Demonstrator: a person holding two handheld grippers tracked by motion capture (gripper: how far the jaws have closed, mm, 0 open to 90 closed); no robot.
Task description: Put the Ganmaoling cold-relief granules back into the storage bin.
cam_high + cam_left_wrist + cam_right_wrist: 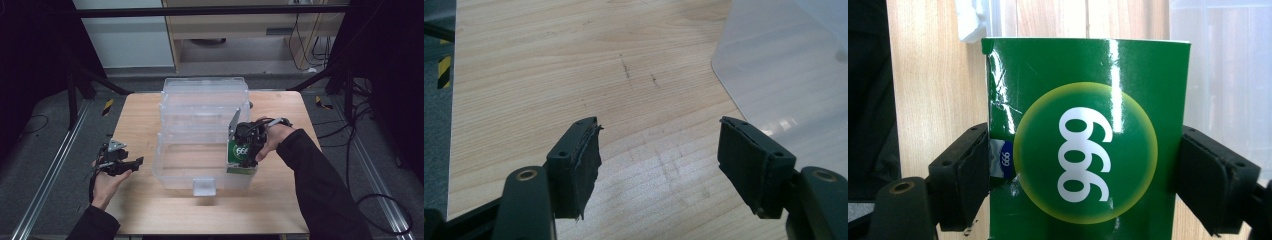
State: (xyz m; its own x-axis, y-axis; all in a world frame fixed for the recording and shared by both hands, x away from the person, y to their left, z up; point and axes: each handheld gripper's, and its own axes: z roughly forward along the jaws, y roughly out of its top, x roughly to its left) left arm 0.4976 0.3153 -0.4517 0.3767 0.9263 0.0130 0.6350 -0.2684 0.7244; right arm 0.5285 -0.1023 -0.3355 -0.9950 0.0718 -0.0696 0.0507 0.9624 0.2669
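Note:
A glossy green box [239,161] printed with a white "999" hangs at the front right corner of a clear plastic bin [170,177]. My right gripper [246,145] is shut on it, one jaw pressed on each side of the green box [1088,100]. I cannot tell whether the box touches the bin's floor. My left gripper [134,164] hovers over the bare wood left of the bin. In the left gripper view, the left gripper [659,155] is open with nothing between its pads, and the bin [784,75] lies to its right.
The bin's clear lid [205,95] stands open behind it. A white latch [204,186] sits on the bin's front wall. The wooden table [145,125] has free room left of and in front of the bin. Dark floor with cables surrounds the table.

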